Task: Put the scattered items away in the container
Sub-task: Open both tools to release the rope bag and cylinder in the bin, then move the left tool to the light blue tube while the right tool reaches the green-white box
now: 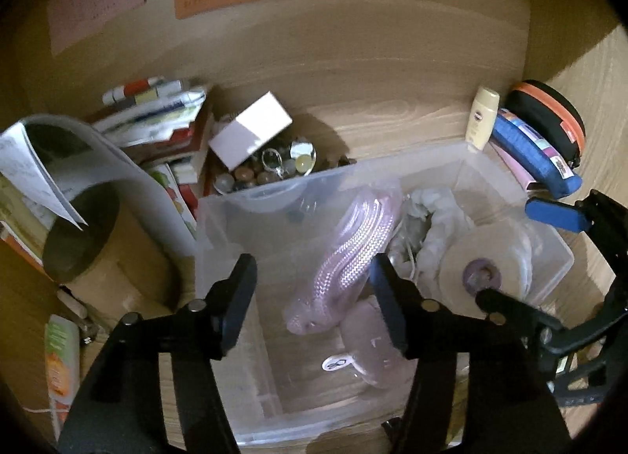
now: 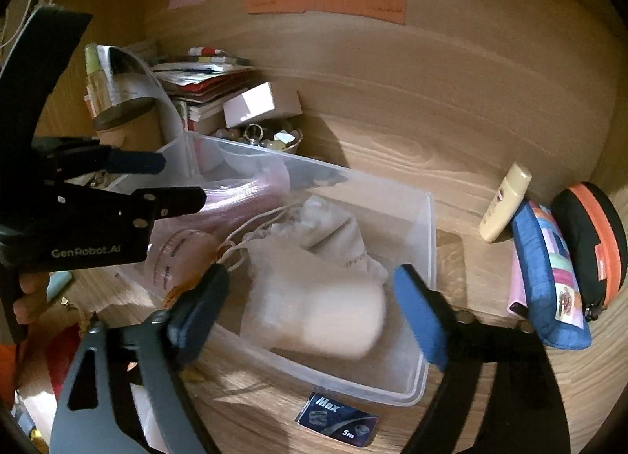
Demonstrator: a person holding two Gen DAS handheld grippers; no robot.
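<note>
Both tongs, left [image 1: 312, 293] and right [image 2: 310, 297], spread and empty, tilted down over the clear container [image 2: 429, 242].

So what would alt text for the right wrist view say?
Open right tool hovering over a clear plastic bin on a wooden desk, a blurred white roll between its fingers, untouched. The left tool reaches in from the left over pink packets.

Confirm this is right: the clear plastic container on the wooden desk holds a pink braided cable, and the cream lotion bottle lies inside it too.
One detail is wrong. The cream lotion bottle is not inside the clear plastic container; it leans outside it on the wooden desk, beside the blue pouch, as the right wrist view shows. The pink braided cable does lie in the container.
</note>
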